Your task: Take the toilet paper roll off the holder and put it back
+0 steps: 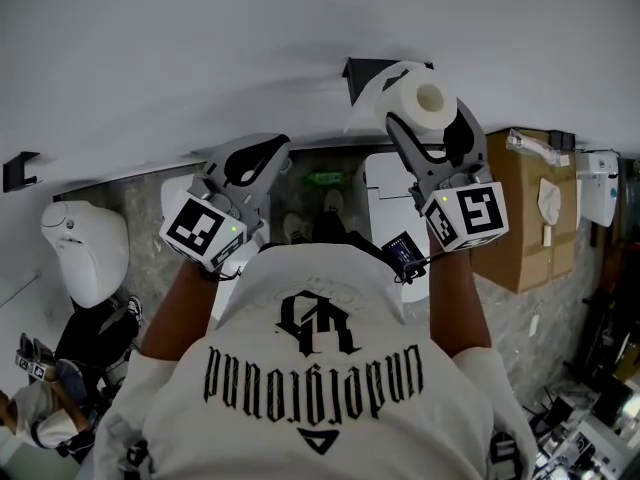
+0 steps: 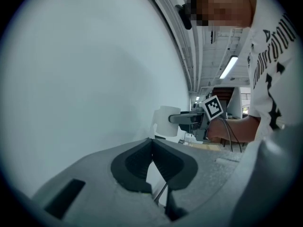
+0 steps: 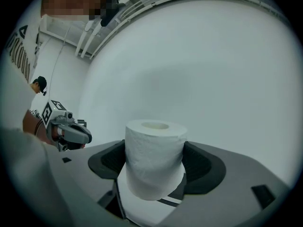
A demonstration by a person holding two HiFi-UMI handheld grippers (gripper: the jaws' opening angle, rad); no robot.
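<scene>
Cardboard box [image 1: 528, 218], white toilet [image 1: 88, 250], pale wall [image 1: 200, 58]

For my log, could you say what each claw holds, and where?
Right claw grips the toilet paper roll by its sides; left claw is shut, empty.

Ahead, white wall [image 1: 200, 48] is closing off both grippers' forward path; a bare stretch of it is lying open between the small black bracket [image 1: 20, 171] at left and the black holder [image 1: 362, 72]. The toilet paper roll [image 1: 420, 96] is filling the right gripper [image 1: 430, 118] jaw to jaw, leaving no room there, and is crowding the holder from the right, with a loose sheet hanging over part of it. The left gripper [image 1: 268, 153] is sitting near the wall with jaws meeting at the tips, and open air is separating it from the roll. Below, a white ceramic fixture [image 1: 85, 248] at left and a cardboard box [image 1: 530, 213] at right are taking up floor space.
</scene>
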